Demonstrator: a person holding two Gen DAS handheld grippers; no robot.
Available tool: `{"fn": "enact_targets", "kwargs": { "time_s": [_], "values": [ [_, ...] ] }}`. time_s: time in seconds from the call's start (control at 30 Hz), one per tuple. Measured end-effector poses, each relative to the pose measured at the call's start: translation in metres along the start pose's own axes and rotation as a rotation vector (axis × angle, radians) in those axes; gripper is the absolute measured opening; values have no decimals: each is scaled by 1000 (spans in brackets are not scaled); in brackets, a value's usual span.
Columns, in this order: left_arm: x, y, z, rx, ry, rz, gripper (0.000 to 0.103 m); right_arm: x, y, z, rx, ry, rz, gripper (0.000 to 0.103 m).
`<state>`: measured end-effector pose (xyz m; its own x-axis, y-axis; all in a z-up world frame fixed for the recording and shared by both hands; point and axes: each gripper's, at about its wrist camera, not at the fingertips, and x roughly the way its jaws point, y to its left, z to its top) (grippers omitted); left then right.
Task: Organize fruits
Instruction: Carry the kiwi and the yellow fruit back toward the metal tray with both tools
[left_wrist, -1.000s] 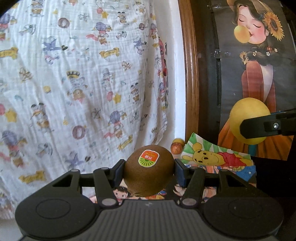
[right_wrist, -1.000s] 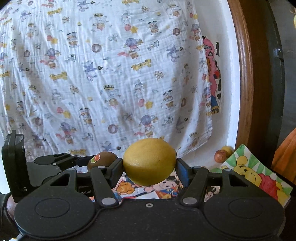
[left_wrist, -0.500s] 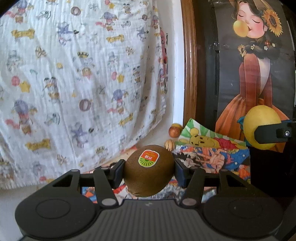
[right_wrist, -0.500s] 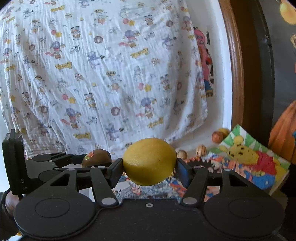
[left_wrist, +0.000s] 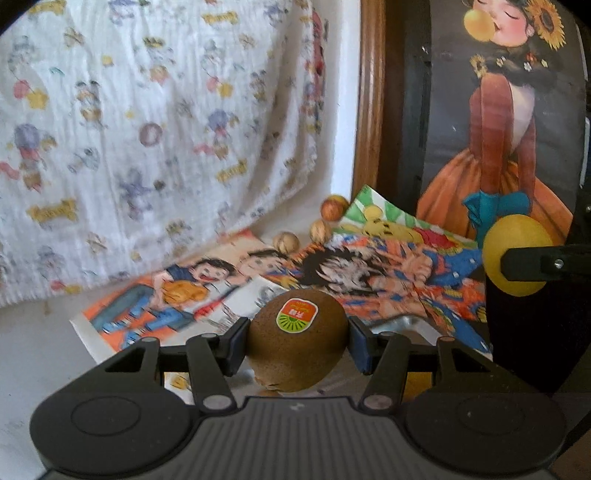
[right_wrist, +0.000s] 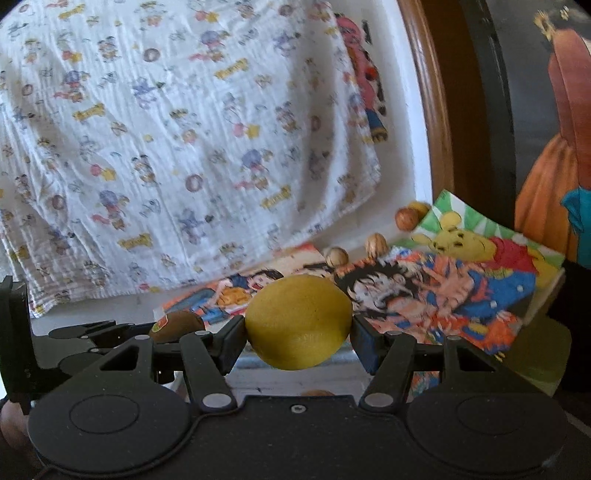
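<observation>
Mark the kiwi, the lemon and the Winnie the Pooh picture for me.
kiwi (left_wrist: 297, 341): left wrist view, brown skin under its sticker.
lemon (right_wrist: 298, 326): right wrist view, middle of the yellow rind.
Winnie the Pooh picture (right_wrist: 463, 242): right wrist view, the bear's face.

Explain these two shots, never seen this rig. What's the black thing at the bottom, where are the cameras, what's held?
No robot here: a person holds a two-finger gripper in each hand, with a fisheye camera on each looking along its fingers. The black hardware at the bottom is the gripper itself.

Left wrist view: the left gripper is shut on a kiwi with a sticker. The right gripper shows at the right edge.

Right wrist view: the right gripper is shut on a lemon.

Ahead lie cartoon picture books, a few walnuts behind them, and a printed cloth hanging at the back.
</observation>
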<state>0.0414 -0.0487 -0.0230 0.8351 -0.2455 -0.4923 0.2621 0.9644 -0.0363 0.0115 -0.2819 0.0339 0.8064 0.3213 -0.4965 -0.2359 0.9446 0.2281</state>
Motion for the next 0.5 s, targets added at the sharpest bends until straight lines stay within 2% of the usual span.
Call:
{"fn": "enact_targets", "kwargs": {
  "time_s": [0.2,0.5],
  "values": [
    [18,-23,-13,12,51,-42,60,11,-19,-8,17,32,-37,63],
    [36,-43,-35,44,132,-59,60,41,-42,-12,25,80,-51,63]
  ]
}}
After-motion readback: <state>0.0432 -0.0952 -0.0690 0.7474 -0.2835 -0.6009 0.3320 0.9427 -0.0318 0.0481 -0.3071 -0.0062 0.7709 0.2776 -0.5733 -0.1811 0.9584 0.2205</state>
